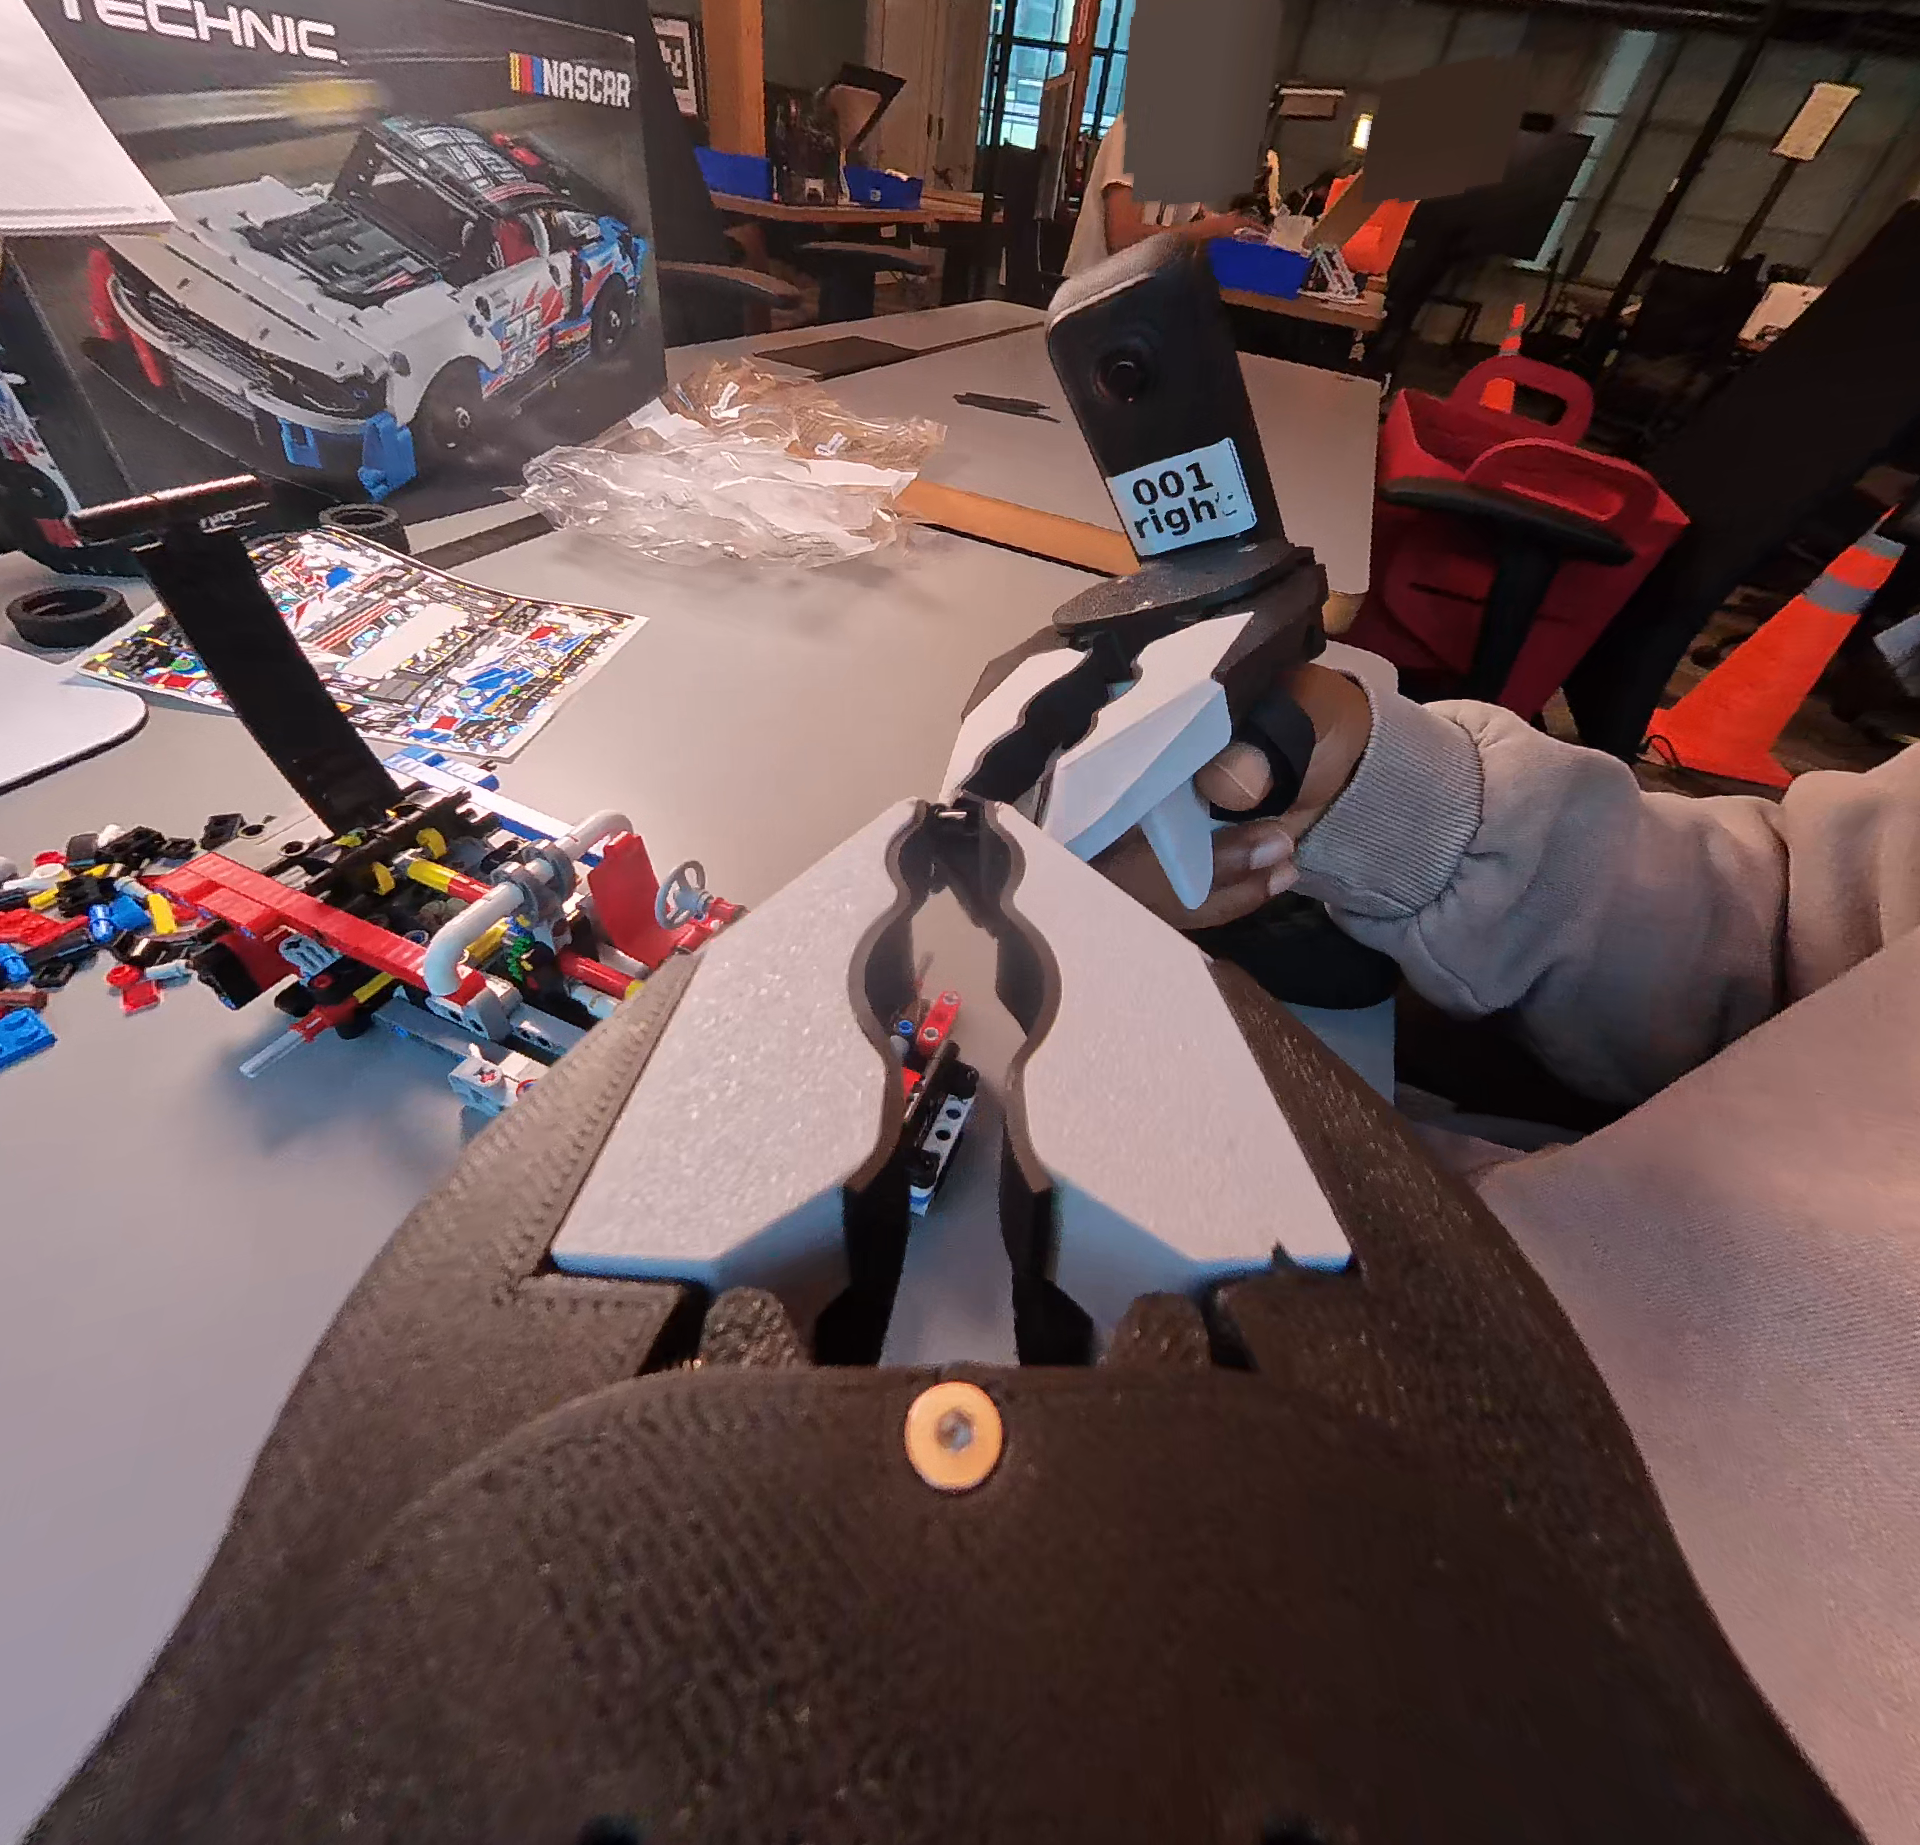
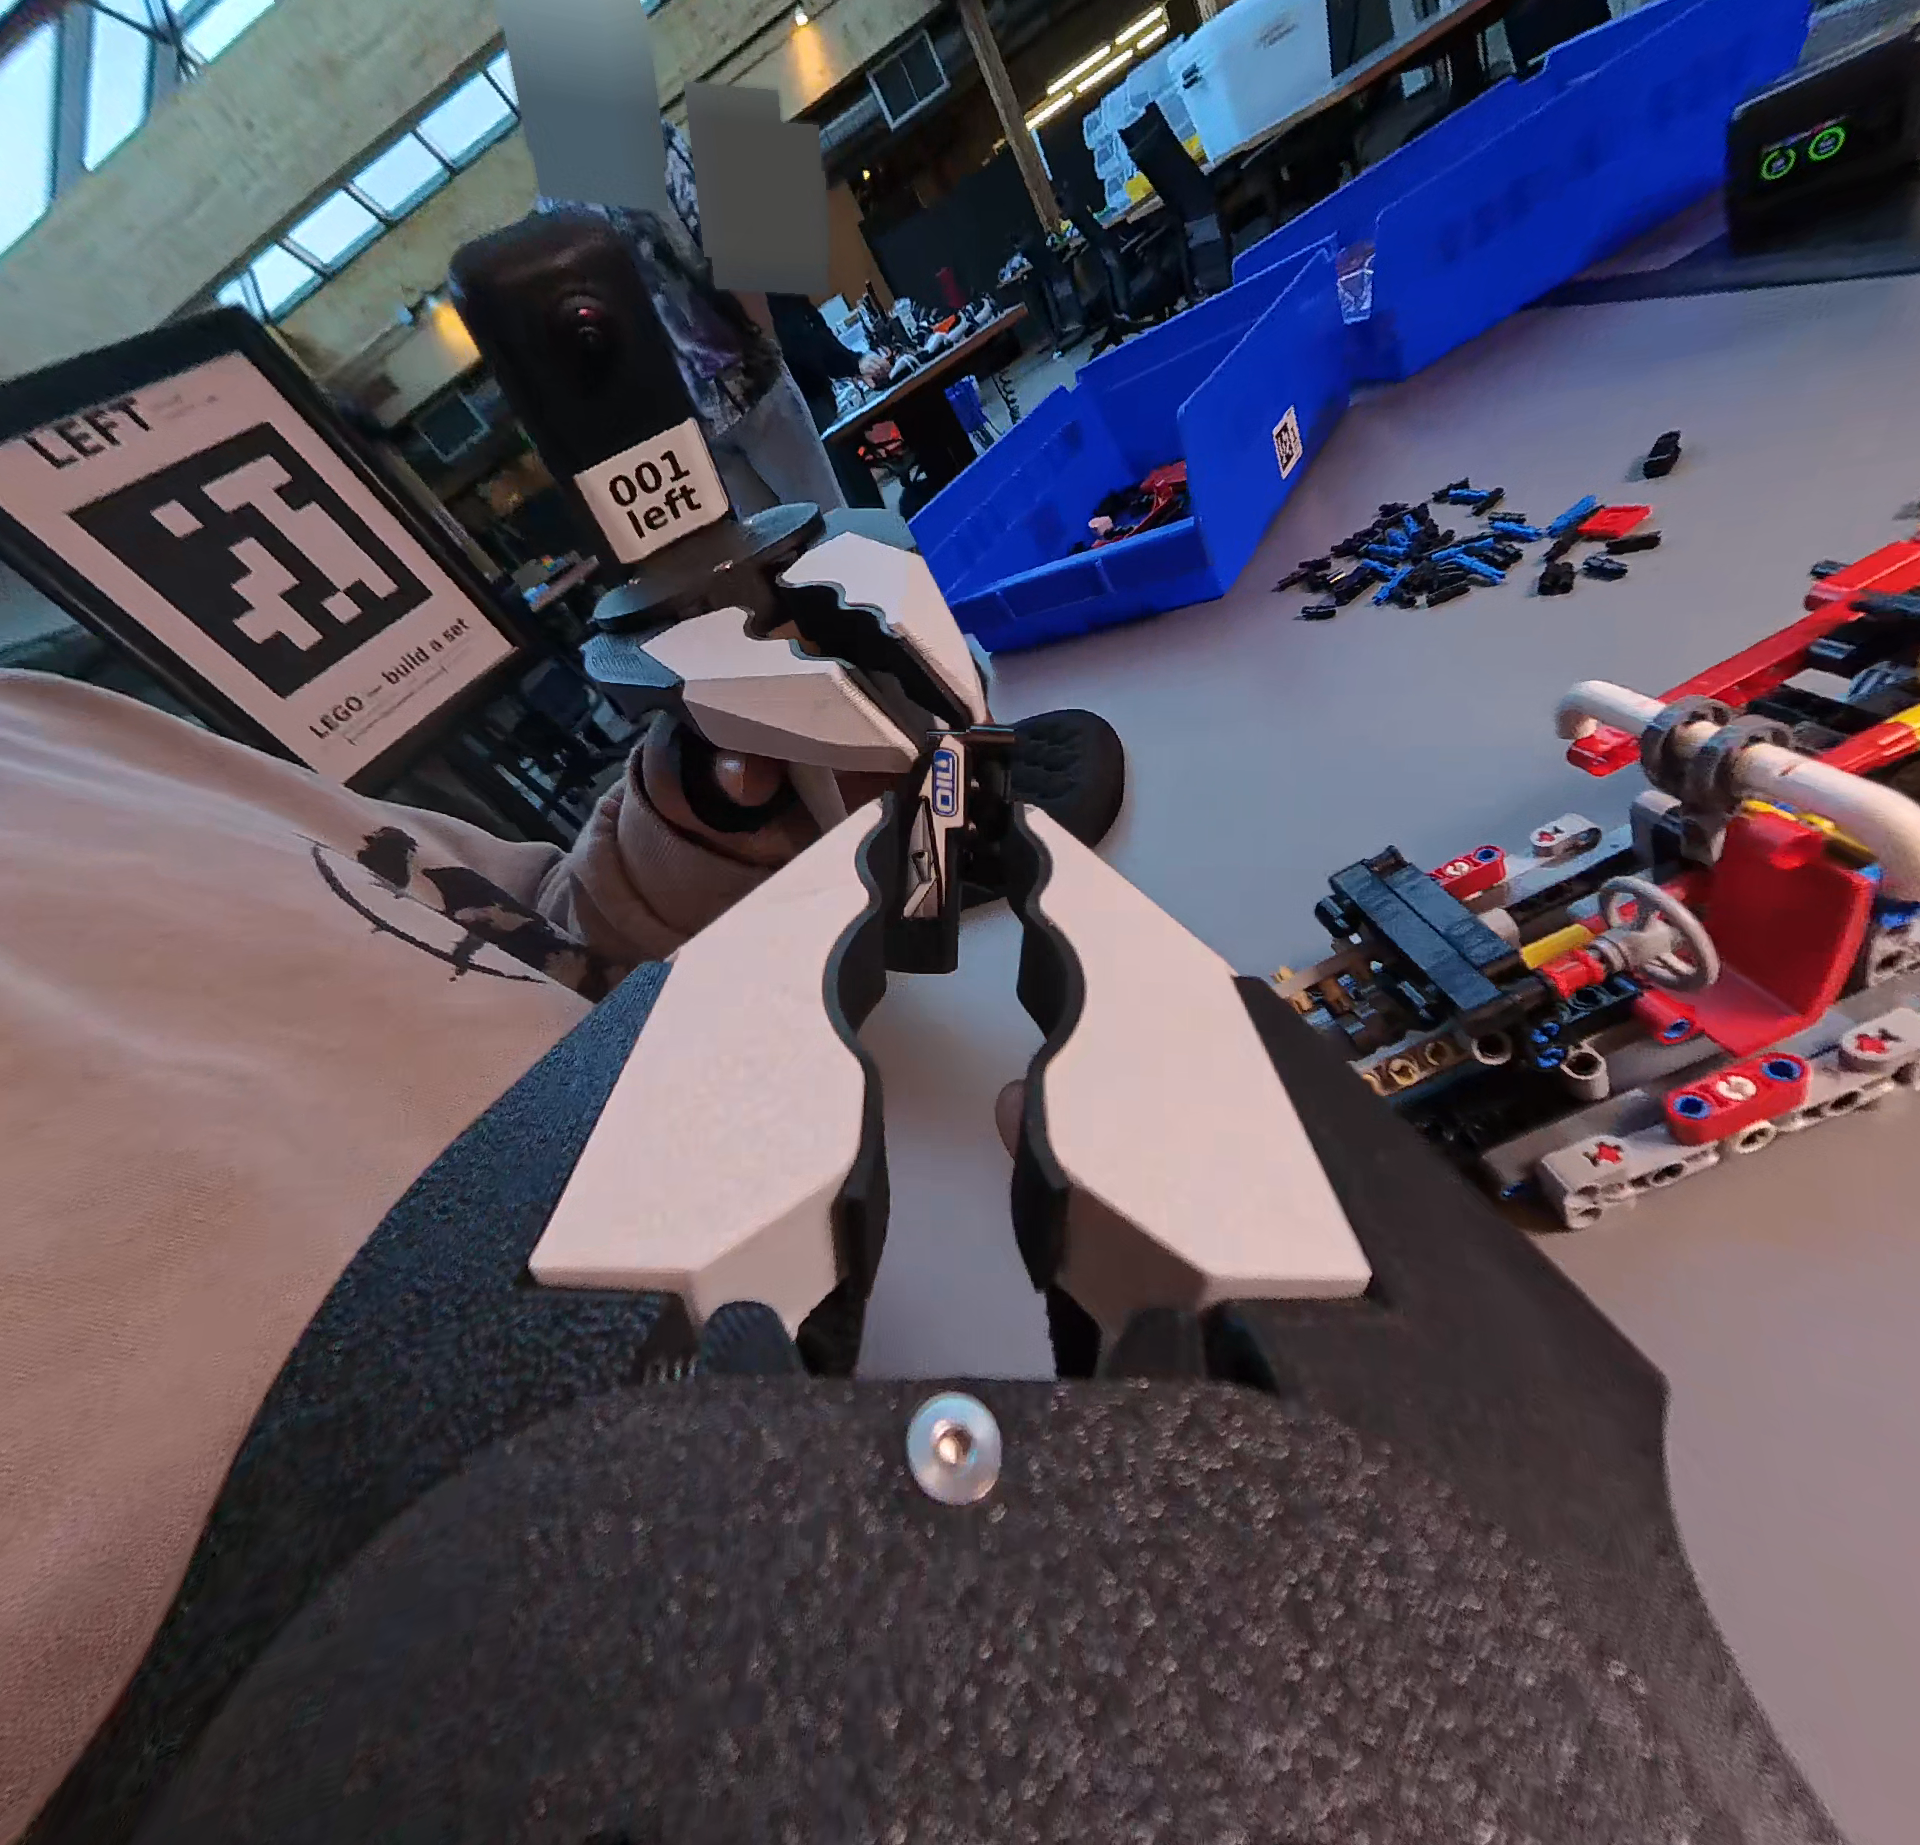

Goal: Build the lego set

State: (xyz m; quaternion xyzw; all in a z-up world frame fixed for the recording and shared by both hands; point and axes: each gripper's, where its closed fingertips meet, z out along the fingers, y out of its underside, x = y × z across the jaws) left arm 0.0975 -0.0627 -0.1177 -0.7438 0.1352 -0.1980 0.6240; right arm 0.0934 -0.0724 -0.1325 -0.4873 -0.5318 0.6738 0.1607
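**Bringing a pin to a small stickered piece above the desk**

Meeting tip to tip in front of the person's chest, the two tools are raised off the desk (image 1: 779, 715), which looks like the way to line up a small joint with both ends under control. The left tongs (image 1: 951, 821) are pinched nearly closed on a small dark pin (image 1: 948, 811) right at their tips. The right tongs (image 2: 951, 819) are set narrow around a small stickered piece (image 2: 940, 834), dark with a white and blue face, held upright between the tips. The pin sits at the top edge of that piece. I judge it is being pushed into a hole there, though the seat itself is too small to make out. Holding each part at the fingertip ends keeps the joint in sight.

The main model, a half-built car chassis (image 1: 447, 922), lies on the desk to the person's left, well apart from the tongs. It has a red and black frame, grey beams, white curved pipes, a red seat and a grey steering wheel. No body panels are on it, so much of the build appears to remain. Loose pieces (image 1: 73, 902) are scattered beside it. A sticker sheet (image 1: 416, 642) and the set's box (image 1: 312, 237) lie behind it. A heap of black and blue pins (image 2: 1455, 554) and a blue bin (image 2: 1091, 559) sit farther along the desk, within reach.
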